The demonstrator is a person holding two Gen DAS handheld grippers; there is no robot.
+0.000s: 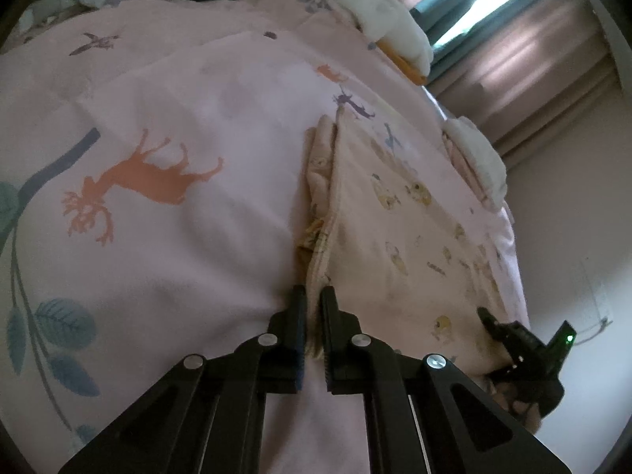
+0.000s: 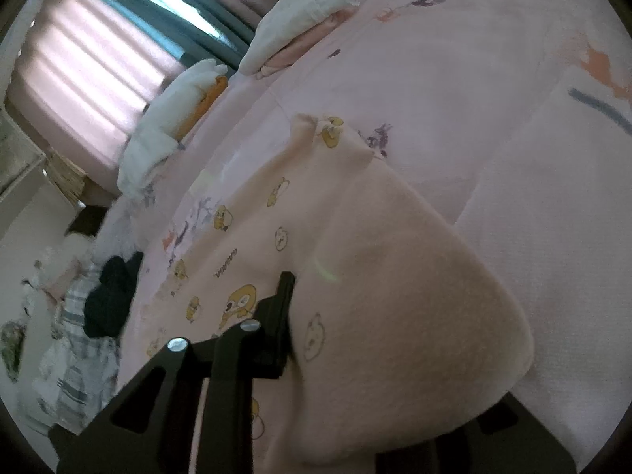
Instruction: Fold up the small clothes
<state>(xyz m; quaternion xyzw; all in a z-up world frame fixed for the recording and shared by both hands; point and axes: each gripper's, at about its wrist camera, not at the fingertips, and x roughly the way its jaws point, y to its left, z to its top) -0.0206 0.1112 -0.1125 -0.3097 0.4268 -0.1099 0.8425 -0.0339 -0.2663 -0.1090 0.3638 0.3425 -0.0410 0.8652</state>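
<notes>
Left wrist view: left gripper (image 1: 312, 296) is pinching the edge of the small cream garment (image 1: 399, 213), which is lying on the pink bedsheet (image 1: 177, 79). Right gripper (image 2: 300, 288) is gripping the same garment's fabric, w/ cloth draping over one finger.

cream cartoon-print garment (image 1: 395, 237) lies partly folded on bed.

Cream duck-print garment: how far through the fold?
Done: folded white piles sit along the bed's far edge. In hand: both claws are shut on the cream garment, left claw at its edge, right claw under a lifted flap. Left: lay it down; unfolded clothes wait.
</notes>
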